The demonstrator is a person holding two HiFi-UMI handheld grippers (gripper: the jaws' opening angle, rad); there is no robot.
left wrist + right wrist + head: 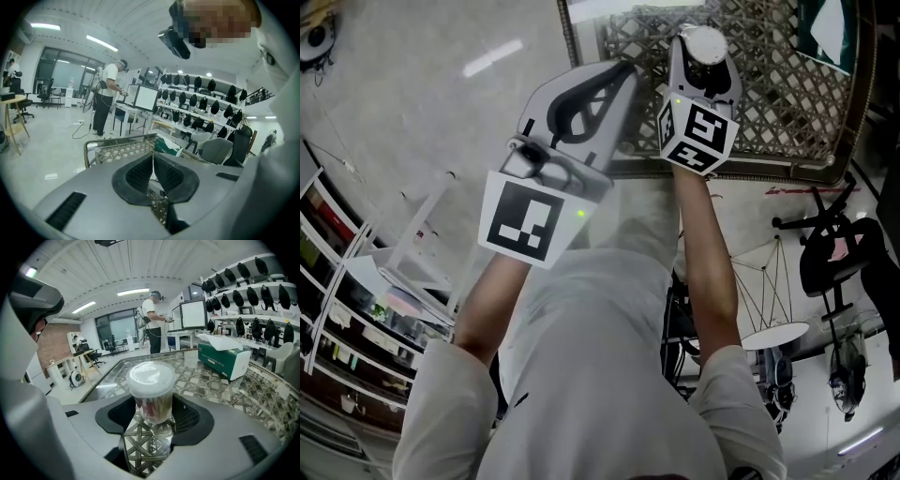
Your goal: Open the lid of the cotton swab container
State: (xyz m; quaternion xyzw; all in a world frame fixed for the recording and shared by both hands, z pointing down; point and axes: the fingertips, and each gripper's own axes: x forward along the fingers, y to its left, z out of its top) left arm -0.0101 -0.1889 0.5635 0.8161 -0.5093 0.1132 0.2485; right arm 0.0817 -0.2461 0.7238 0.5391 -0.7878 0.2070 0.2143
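The cotton swab container (151, 397) is a clear round tub with a white lid (151, 376), full of swabs. It stands upright on the lattice-patterned glass table (225, 394). My right gripper (152, 417) is open, its jaws on either side of the tub's lower body with a thin gap showing on each side. In the head view the lid (703, 44) shows at the tip of the right gripper (703, 73). My left gripper (619, 80) is shut and empty. It hovers just left of the tub, over the table's near edge (722, 169).
A green tissue box (224, 359) lies on the table beyond the tub to the right. A black office chair (836, 255) and a small round stand (775, 336) are on the floor at the right. Shelves (337, 309) line the left. A person (152, 322) stands far off.
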